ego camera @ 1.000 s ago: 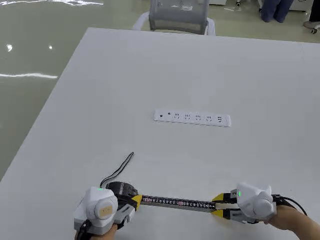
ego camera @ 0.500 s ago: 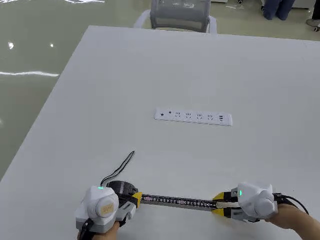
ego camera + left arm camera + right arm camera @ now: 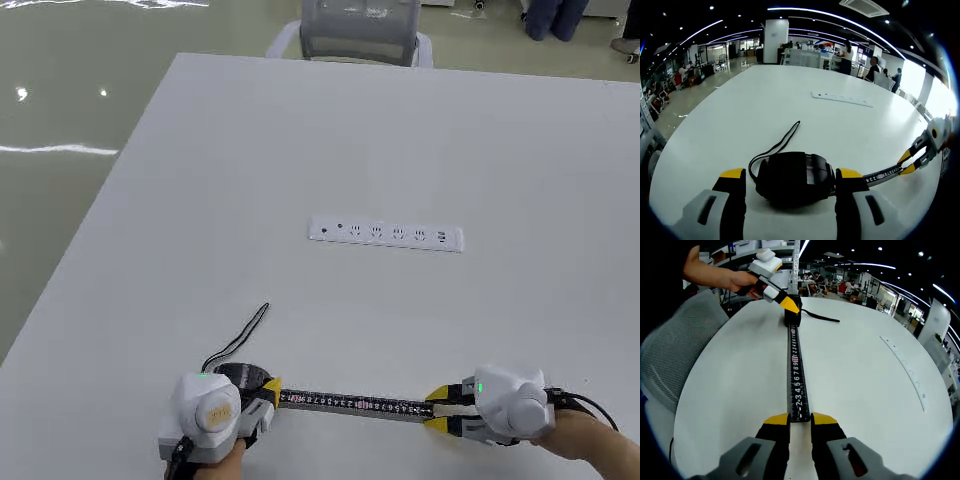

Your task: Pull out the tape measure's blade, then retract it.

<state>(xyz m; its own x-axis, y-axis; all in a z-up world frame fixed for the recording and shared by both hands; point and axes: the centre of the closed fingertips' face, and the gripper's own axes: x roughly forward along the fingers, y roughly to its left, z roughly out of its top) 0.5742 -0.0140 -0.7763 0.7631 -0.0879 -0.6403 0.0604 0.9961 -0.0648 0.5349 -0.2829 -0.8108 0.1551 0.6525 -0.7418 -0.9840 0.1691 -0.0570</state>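
Two claws of mine are working at the near edge of a white table point(image 3: 350, 140). My left gripper point(image 3: 268, 397) is clenching the black tape measure case point(image 3: 795, 177), pinning it so it cannot slide. My right gripper point(image 3: 800, 419) is pinching the tip of the blade point(image 3: 796, 375), keeping it taut and flat between us; letting go would probably snap it back. A power strip point(image 3: 385, 235) is lying well beyond. Compared with a second ago, the blade is showing about the same length, and my left gripper is sitting slightly further right.
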